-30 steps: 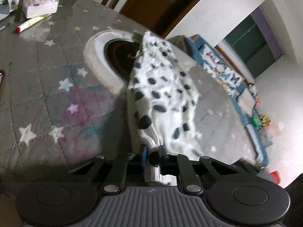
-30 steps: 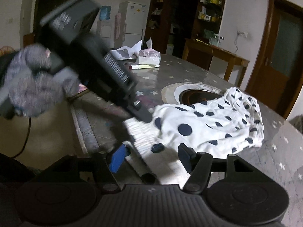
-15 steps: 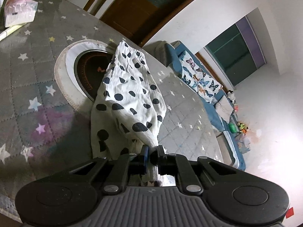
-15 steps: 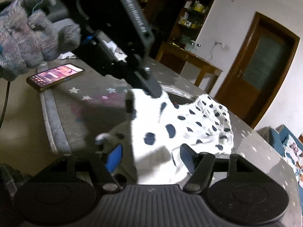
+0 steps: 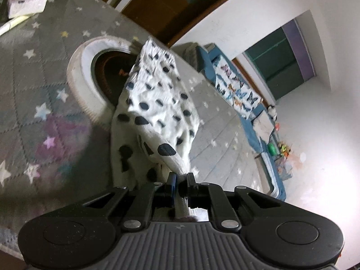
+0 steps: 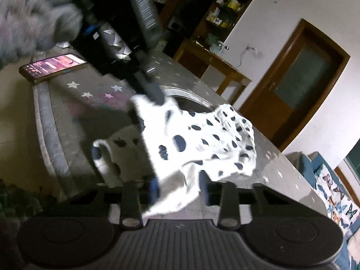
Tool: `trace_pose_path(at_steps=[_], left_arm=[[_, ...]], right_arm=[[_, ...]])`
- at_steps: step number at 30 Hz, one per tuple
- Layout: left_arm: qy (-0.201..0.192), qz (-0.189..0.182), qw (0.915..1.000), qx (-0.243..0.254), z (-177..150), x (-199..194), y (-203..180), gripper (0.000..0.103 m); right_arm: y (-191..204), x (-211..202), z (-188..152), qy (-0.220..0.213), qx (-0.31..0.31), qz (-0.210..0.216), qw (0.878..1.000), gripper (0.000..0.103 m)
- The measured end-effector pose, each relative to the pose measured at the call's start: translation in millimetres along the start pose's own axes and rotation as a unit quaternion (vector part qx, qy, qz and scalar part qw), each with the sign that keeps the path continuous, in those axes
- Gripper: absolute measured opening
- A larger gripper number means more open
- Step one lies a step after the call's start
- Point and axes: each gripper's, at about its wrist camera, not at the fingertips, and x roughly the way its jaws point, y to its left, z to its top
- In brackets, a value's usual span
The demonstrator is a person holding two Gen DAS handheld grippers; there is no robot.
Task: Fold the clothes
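Note:
A white garment with dark polka dots (image 5: pixel 157 103) lies partly on the grey star-patterned table (image 5: pixel 33 85) and is partly lifted. My left gripper (image 5: pixel 181 183) is shut on one edge of it and holds that edge up. In the right wrist view the left gripper (image 6: pixel 155 94) pinches the garment (image 6: pixel 202 139) from above. My right gripper (image 6: pixel 178 190) has its jaws apart around a hanging fold of the garment, which lies between the fingers.
A round white-rimmed dark inset (image 5: pixel 90 67) sits in the table under the garment. A phone (image 6: pixel 52 67) lies near the table edge. A tissue pack (image 5: pixel 24 2) is at the far corner. A blue sofa (image 5: pixel 247 103) stands beyond the table.
My left gripper has lifted the garment's edge higher. My right gripper has moved in, and its jaws have narrowed around a fold of the cloth.

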Motion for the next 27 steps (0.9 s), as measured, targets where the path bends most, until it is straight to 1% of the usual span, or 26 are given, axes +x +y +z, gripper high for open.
trace_pose_path(at_steps=[3, 5, 6, 7, 9, 12, 15, 18, 20, 22, 24, 27], left_arm=[[0.029, 0.019, 0.9994, 0.01, -12, 10, 9, 0.01], [0.044, 0.039, 0.9982, 0.016, -19, 15, 15, 0.011], [0.048, 0.046, 0.9975, 0.02, -21, 16, 17, 0.011], [0.05, 0.05, 0.9972, 0.024, -22, 15, 18, 0.014], [0.05, 0.056, 0.9966, 0.034, -23, 11, 20, 0.015], [0.034, 0.065, 0.995, 0.067, -19, -1, 12, 0.015], [0.014, 0.064, 0.994, 0.087, -13, -8, 1, 0.015], [-0.006, 0.061, 0.9928, 0.103, -8, -8, -11, 0.015], [-0.013, 0.055, 0.992, 0.112, -4, -3, -18, 0.015], [-0.017, 0.055, 0.9912, 0.12, 0, 5, -22, 0.015], [-0.023, 0.056, 0.9899, 0.128, 5, 13, -24, 0.015], [-0.027, 0.056, 0.9882, 0.14, 12, 22, -24, 0.015]], right_arm=[[-3, -2, -7, 0.012, 0.004, 0.018, 1.0, 0.023], [-1, 0, -10, 0.016, 0.006, 0.034, 0.999, 0.023], [0, 0, -11, 0.017, 0.002, 0.044, 0.999, 0.023], [1, 0, -12, 0.018, -0.001, 0.054, 0.998, 0.023], [-2, -3, -12, 0.02, -0.008, 0.071, 0.997, 0.024], [-16, -10, -10, 0.025, 0.007, 0.101, 0.995, 0.024], [-40, -17, -7, 0.025, 0.058, 0.138, 0.988, 0.025], [-59, -19, -4, 0.012, 0.1, 0.157, 0.983, 0.025], [-68, -15, -1, 0.007, 0.119, 0.152, 0.981, 0.027], [-78, -7, 2, 0.002, 0.14, 0.149, 0.979, 0.03], [-85, 0, 4, -0.001, 0.156, 0.143, 0.977, 0.031], [-97, 10, 9, -0.003, 0.185, 0.151, 0.971, 0.032]])
